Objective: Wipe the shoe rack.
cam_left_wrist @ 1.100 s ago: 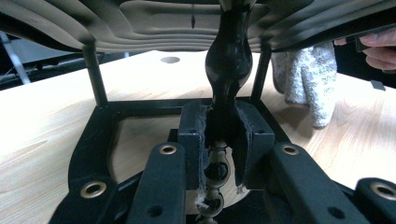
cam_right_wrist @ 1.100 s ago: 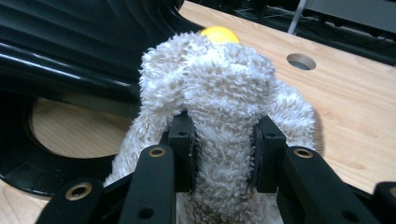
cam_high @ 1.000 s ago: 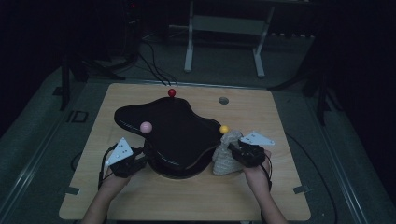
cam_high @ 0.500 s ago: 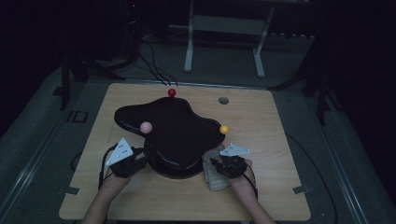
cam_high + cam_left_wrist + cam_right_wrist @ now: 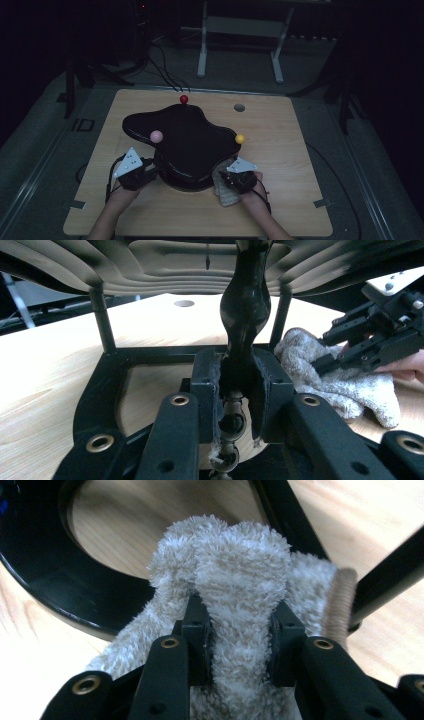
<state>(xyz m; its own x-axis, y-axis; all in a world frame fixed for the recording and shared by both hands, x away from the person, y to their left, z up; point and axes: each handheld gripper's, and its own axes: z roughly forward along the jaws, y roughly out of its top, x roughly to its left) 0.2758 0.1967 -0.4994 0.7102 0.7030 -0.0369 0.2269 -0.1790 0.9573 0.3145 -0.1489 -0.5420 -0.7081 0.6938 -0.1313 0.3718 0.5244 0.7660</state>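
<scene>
On the left, your left gripper (image 5: 150,172) has its fingers (image 5: 205,390) pinched around the black central post (image 5: 245,315) of the wavy black stand (image 5: 185,140), at the near-left edge of its base on the counter (image 5: 295,165). In the middle, that stand carries a pink ball (image 5: 156,135), a red ball (image 5: 184,99) and a yellow ball (image 5: 240,138) at its rim. On the right, your right gripper (image 5: 231,181) has its fingers (image 5: 197,630) pressed into a fold of the beige towel (image 5: 240,580), which lies on the counter just beside the stand's near-right edge.

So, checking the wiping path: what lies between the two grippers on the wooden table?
The black stand's base, seen in the high view.
</scene>
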